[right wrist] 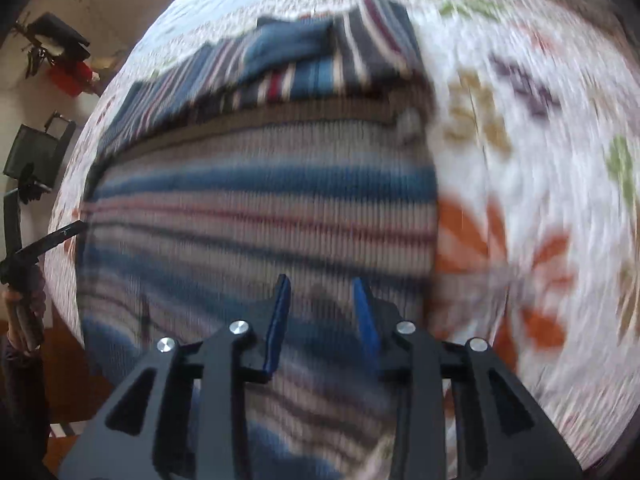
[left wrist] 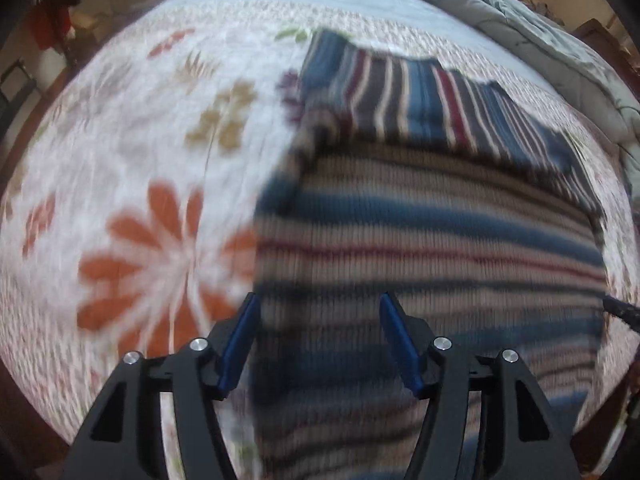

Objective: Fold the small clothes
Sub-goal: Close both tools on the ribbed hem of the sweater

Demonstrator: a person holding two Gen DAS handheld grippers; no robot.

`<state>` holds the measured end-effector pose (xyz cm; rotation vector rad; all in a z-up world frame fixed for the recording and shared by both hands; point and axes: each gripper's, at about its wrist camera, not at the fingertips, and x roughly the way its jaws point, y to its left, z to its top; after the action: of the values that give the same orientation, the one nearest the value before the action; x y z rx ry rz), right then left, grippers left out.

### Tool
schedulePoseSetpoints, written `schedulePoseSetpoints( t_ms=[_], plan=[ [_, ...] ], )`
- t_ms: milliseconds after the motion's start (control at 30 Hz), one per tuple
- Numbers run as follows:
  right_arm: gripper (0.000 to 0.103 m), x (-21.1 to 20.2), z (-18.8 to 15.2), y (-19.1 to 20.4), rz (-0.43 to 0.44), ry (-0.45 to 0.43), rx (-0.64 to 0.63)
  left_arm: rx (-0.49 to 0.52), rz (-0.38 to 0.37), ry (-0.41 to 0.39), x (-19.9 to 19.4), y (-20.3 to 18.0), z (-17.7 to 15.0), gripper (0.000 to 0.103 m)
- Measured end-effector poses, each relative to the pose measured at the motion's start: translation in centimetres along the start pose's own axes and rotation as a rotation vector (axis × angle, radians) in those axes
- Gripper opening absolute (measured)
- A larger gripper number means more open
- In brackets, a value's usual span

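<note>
A striped knit sweater (left wrist: 432,248) in blue, white, grey and red lies flat on a floral bedspread (left wrist: 140,152). Its sleeves (left wrist: 420,100) are folded across the top part. My left gripper (left wrist: 318,300) is open and empty, just above the sweater near its left edge. The right wrist view shows the same sweater (right wrist: 260,216) with its folded sleeves (right wrist: 300,60) at the far end. My right gripper (right wrist: 322,286) is open and empty above the sweater's lower part, near its right edge. Both views are motion-blurred.
A grey-blue quilt (left wrist: 540,28) is bunched at the bed's far right. The other gripper's tip (left wrist: 624,312) shows at the right edge. In the right wrist view the left gripper (right wrist: 44,244) and hand show at the left. Clutter (right wrist: 60,56) lies beyond the bed.
</note>
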<state>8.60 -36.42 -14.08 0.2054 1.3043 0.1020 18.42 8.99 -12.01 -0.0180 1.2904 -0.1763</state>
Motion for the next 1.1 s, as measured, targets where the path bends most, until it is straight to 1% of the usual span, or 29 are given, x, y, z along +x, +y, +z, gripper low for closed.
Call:
schedulePoseSetpoints(
  t_ms=[33,67,100,133,200,233,267,400,500,533,600,733,833,867,900,933,1000,1033,1100],
  plan=[
    [0.041,-0.2,-1.9,0.1,-0.007,-0.001,0.005,-0.005,-0.006,0.012,-0.2,0.2,-1.1,0.068],
    [0.044,-0.5,-2.9,0.2,-0.016,-0.006,0.009,-0.006,-0.012,0.021,-0.4,0.3,-2.3,0.072],
    [0.044,-0.6,-3.9,0.3,-0.034,-0.011,0.013,-0.004,-0.01,0.026,-0.5,0.3,-2.9,0.074],
    [0.044,-0.7,-4.9,0.5,-0.068,-0.018,0.013,0.002,0.004,0.033,-0.6,0.2,-4.1,0.074],
    [0.048,-1.3,-6.8,0.9,-0.099,-0.032,0.014,0.012,0.016,0.036,-1.0,0.1,-5.6,0.078],
    [0.054,-1.5,-7.6,1.0,-0.096,-0.033,0.021,0.004,0.011,0.039,-1.3,0.2,-6.4,0.079],
    [0.056,-1.7,-8.2,1.0,-0.086,-0.033,0.03,-0.004,0.004,0.039,-1.4,0.3,-7.0,0.08],
    [0.057,-2.3,-11.2,-0.1,-0.029,-0.008,0.087,-0.037,-0.006,0.058,-1.6,1.3,-9.3,0.082],
    [0.057,-2.2,-12.9,-0.8,0.003,0.019,0.123,-0.071,-0.062,0.091,-1.2,1.8,-10.7,0.082],
    [0.057,-2.1,-13.3,-0.8,0.011,0.023,0.124,-0.075,-0.099,0.11,-1.0,1.7,-11.2,0.082],
    [0.058,-2.0,-14.3,-0.6,0.034,0.038,0.12,-0.067,-0.124,0.123,-0.9,1.2,-12.1,0.082],
    [0.06,-1.4,-15.2,0.0,0.09,0.062,0.123,-0.029,-0.14,0.126,-0.8,0.0,-13.0,0.082],
    [0.061,-0.8,-15.5,0.5,0.086,0.062,0.117,-0.033,-0.146,0.129,-0.6,-0.7,-13.5,0.081],
    [0.061,-0.8,-15.6,0.6,0.09,0.059,0.114,-0.028,-0.151,0.129,-0.7,-1.1,-13.4,0.077],
    [0.061,-0.7,-15.5,0.8,0.093,0.056,0.112,-0.023,-0.152,0.124,-0.9,-1.3,-13.4,0.066],
    [0.06,-0.7,-15.7,1.0,0.1,0.053,0.108,-0.02,-0.159,0.118,-1.2,-1.7,-13.4,0.06],
    [0.049,-0.8,-15.8,1.3,0.12,0.044,0.101,-0.026,-0.208,0.122,-1.3,-1.7,-13.3,0.037],
    [0.043,-0.8,-15.8,1.4,0.131,0.034,0.098,-0.037,-0.233,0.131,-1.4,-1.5,-13.3,0.034],
    [0.041,-0.6,-15.7,1.6,0.144,0.03,0.104,-0.036,-0.235,0.144,-1.0,-1.7,-13.4,0.025]
  ],
)
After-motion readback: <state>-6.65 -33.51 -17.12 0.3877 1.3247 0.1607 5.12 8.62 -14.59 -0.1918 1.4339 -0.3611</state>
